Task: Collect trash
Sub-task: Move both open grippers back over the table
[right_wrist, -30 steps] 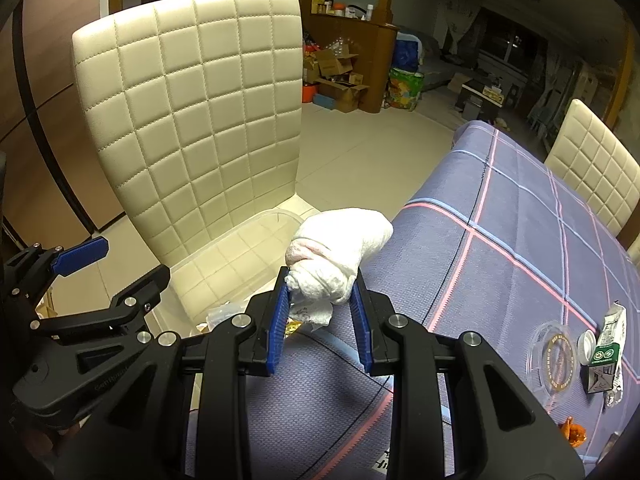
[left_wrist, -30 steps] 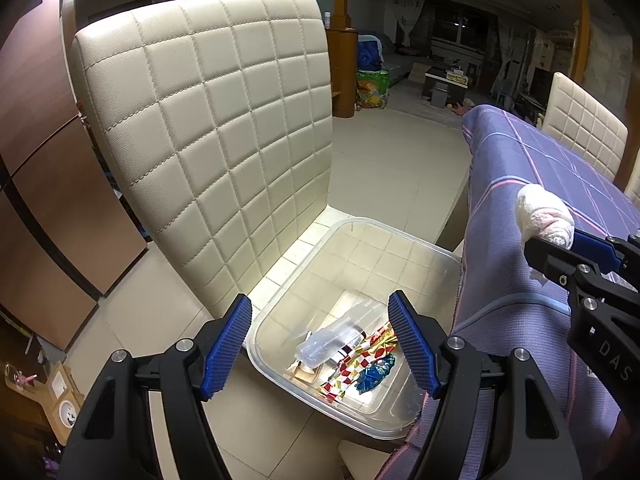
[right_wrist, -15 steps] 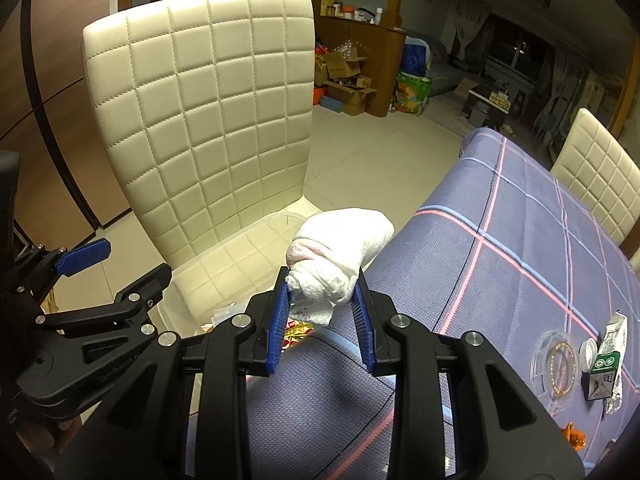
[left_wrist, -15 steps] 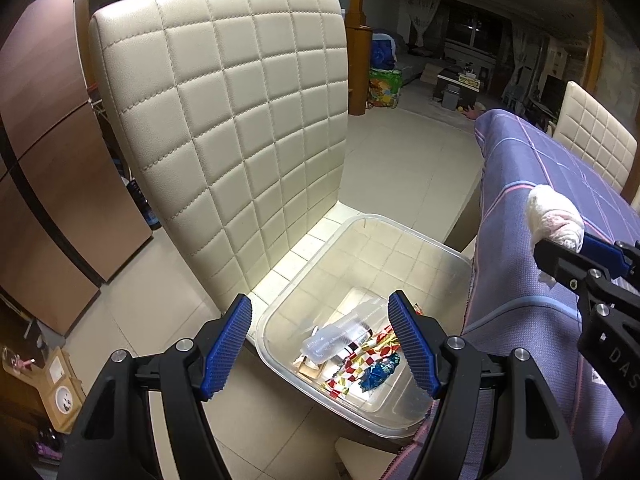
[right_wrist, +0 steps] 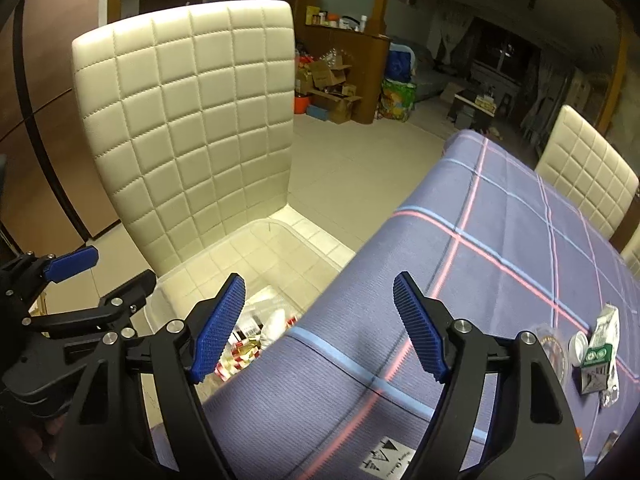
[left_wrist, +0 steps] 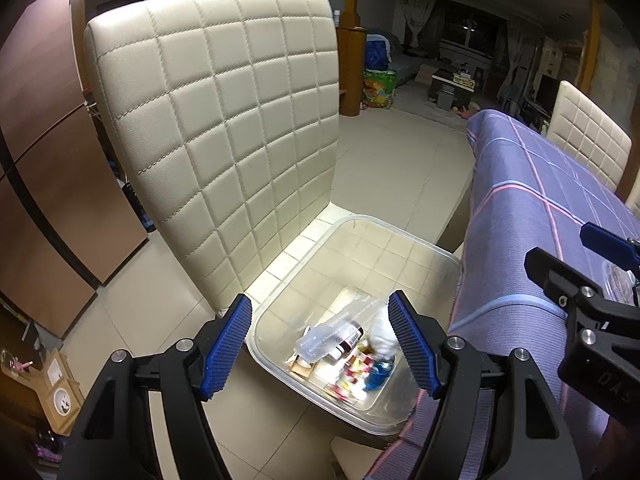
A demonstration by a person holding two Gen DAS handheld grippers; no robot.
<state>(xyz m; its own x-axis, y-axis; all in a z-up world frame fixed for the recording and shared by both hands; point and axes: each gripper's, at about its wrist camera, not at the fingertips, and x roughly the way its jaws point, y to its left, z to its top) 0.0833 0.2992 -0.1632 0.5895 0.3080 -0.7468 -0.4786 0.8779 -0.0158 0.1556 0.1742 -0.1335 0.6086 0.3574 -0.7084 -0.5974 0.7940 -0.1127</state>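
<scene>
Now the right hand-held gripper gapes wide and empty, its white tissue wad dropped into the clear bin on the chair. Left hand-held gripper hangs wide too; judging by the wrappers remaining on the bench, more collecting awaits.

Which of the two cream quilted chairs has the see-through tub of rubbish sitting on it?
The near chair, with the big quilted back: the clear plastic tub rests on its seat. The other chair stands across the blue checked table.
</scene>
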